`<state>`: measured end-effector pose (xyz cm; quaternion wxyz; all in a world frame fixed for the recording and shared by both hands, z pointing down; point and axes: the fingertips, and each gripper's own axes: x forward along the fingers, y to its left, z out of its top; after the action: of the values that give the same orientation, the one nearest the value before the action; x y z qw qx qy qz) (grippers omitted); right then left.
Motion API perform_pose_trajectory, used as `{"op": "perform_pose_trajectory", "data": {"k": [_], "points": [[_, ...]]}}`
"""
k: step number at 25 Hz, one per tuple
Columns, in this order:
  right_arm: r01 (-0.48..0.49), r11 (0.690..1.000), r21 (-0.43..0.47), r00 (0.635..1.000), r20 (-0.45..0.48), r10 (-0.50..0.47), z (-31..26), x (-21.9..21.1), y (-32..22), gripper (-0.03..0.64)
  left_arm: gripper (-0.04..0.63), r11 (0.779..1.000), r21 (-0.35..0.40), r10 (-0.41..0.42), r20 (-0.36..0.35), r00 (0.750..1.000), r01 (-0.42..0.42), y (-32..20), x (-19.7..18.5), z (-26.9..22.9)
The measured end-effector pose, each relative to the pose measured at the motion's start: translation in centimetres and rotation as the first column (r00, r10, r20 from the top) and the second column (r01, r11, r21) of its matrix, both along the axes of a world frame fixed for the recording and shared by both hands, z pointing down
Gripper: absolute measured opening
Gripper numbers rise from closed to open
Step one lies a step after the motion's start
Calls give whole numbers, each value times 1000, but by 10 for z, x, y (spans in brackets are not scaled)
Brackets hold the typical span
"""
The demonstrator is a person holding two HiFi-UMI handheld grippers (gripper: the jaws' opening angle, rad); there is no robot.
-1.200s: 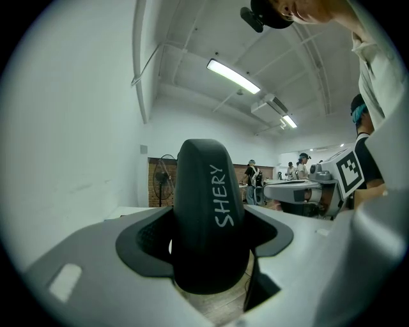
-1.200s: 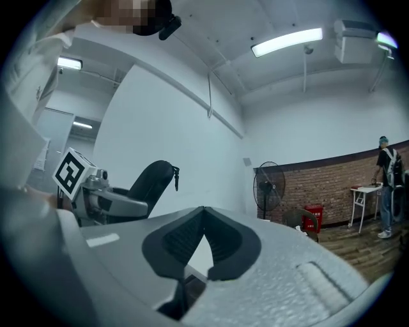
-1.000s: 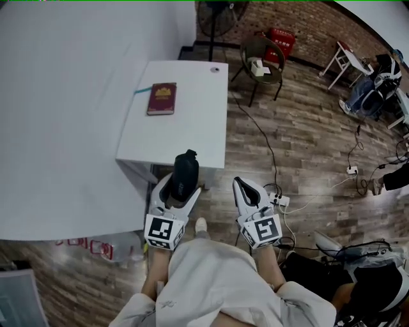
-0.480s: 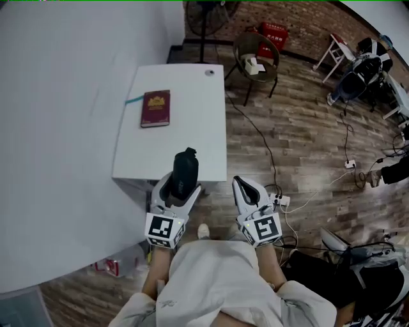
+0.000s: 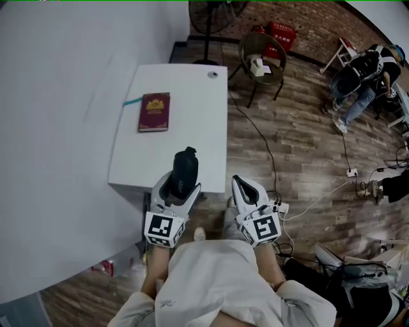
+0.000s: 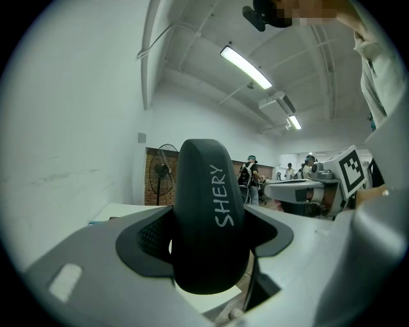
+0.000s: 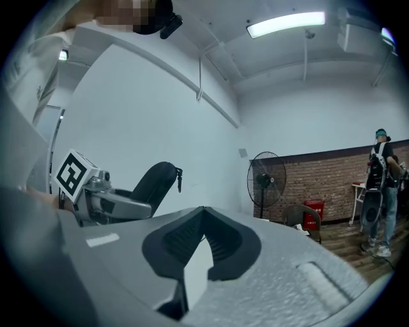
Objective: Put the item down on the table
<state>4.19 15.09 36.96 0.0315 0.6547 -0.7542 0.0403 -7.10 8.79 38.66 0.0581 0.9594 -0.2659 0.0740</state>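
Observation:
A dark oblong case (image 5: 185,167) with white lettering stands upright between the jaws of my left gripper (image 5: 181,186), which is shut on it. In the left gripper view the case (image 6: 208,217) fills the middle and both pads press its sides. Case and gripper hang over the near edge of the white table (image 5: 192,121). My right gripper (image 5: 238,183) is level with the left one, right of the table and over the wooden floor; its jaws meet at the tip (image 7: 203,212) with nothing between them.
A dark red booklet (image 5: 154,112) lies on the table's far left part, and a small round thing (image 5: 213,75) lies near its far edge. Beyond stand a fan (image 5: 214,16) and a chair (image 5: 262,54). Cables and a power strip (image 5: 280,205) lie on the floor. A white wall lies left.
Both grippers have come forward, so the case now stands further over the table's near edge. The grip on the case is the same. A person at the far right has moved.

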Motion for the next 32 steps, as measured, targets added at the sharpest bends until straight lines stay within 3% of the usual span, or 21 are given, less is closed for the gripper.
{"op": "perform_pose_trajectory", "data": {"k": [10,23,32], "points": [[193,981,-29,981,20,-193,6,57,-62,5,348,984,-30,-174,29,984,175,-42,53,10],[429,903,-35,902,65,-426,8,115,-118,3,348,919,-27,-390,95,916,394,-71,109,10],[496,868,-43,868,73,-492,12,110,-148,3,348,888,-21,-454,108,884,459,-93,107,14]]}}
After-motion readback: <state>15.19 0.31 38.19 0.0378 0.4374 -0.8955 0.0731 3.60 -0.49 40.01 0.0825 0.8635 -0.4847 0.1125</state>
